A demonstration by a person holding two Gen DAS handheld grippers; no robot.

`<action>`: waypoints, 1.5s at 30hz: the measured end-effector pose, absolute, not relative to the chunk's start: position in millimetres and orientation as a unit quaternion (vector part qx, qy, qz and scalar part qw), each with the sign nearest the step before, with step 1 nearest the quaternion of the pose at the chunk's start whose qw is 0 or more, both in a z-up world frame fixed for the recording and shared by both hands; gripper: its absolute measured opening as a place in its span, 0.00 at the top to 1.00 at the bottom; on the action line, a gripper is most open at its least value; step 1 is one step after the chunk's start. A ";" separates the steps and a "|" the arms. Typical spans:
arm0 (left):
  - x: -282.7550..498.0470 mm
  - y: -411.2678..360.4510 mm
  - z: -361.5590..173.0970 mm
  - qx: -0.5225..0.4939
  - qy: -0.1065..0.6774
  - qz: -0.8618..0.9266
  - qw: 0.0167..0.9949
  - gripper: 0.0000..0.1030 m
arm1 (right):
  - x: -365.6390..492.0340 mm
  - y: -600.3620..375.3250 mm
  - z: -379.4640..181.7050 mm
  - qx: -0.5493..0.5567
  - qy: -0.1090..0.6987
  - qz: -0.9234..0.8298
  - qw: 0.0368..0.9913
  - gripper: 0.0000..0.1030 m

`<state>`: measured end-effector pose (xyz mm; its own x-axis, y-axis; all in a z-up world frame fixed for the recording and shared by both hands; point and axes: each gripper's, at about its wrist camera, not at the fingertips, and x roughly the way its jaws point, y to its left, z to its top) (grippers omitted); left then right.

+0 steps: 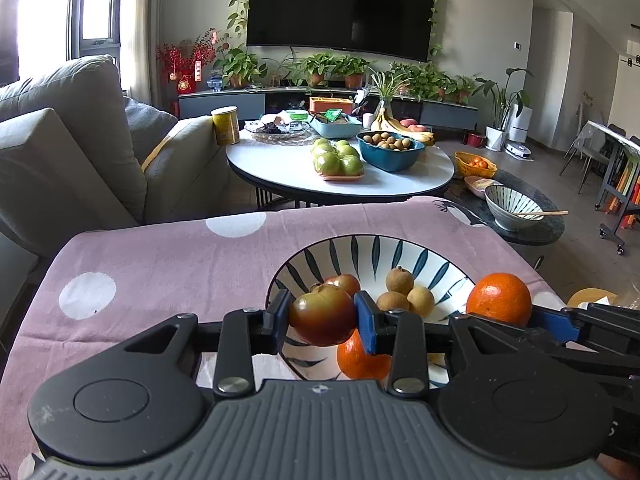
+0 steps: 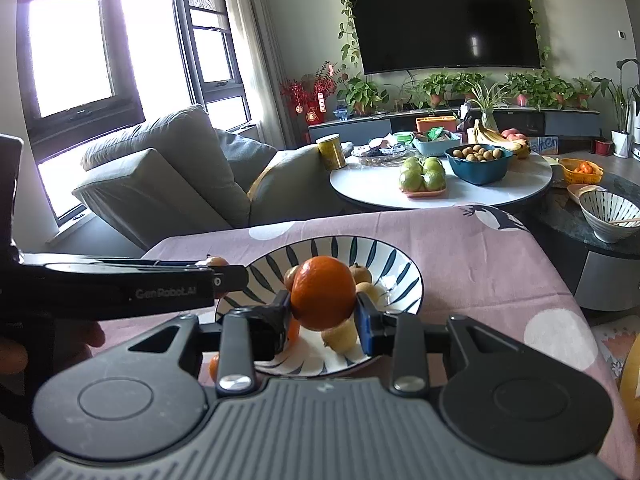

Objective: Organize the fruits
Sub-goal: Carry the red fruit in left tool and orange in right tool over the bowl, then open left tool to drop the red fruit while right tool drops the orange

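My left gripper point(image 1: 323, 317) is shut on a red-brown fruit point(image 1: 320, 310), held just above the near-left rim of a white bowl with blue leaf marks point(image 1: 360, 242). In the bowl lie a second red fruit point(image 1: 345, 282), three longans point(image 1: 400, 280) and an orange point(image 1: 362, 358). My right gripper point(image 2: 324, 316) is shut on another orange point(image 2: 322, 296) over the same bowl point(image 2: 396, 268). That held orange point(image 1: 500, 298) shows at the right of the left wrist view. The left gripper point(image 2: 216, 270) enters the right wrist view from the left. A small orange point(image 2: 214, 366) lies on the cloth beside the bowl.
The bowl stands on a pink cloth with white dots point(image 1: 160, 264). Beyond it a round white table point(image 1: 280, 168) carries green fruits point(image 1: 338, 158), a blue bowl of longans point(image 1: 390, 148) and bananas point(image 1: 394, 122). A grey sofa point(image 1: 72, 140) is on the left. A second patterned bowl point(image 1: 512, 206) sits at the right.
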<state>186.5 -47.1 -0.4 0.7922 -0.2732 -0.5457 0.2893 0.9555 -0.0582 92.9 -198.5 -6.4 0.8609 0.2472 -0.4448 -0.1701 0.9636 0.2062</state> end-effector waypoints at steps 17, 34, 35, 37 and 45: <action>211.3 -57.2 -20.2 0.018 0.311 -0.151 0.938 0.68 | 110.4 -202.9 -17.7 0.085 0.256 0.097 0.958 0.97; 217.1 -58.8 -26.4 0.027 0.314 -0.152 0.937 0.68 | 115.6 -199.9 -24.0 0.084 0.264 0.100 0.956 0.97; 216.8 -59.0 -26.5 0.029 0.313 -0.153 0.937 0.68 | 115.8 -199.4 -24.2 0.084 0.264 0.101 0.955 0.97; 216.7 -59.8 -26.7 0.032 0.312 -0.151 0.938 0.67 | 115.5 -198.8 -24.7 0.083 0.265 0.103 0.955 0.97; 215.3 -58.4 -25.3 0.030 0.313 -0.150 0.937 0.66 | 117.6 -196.8 -26.4 0.079 0.270 0.107 0.954 0.96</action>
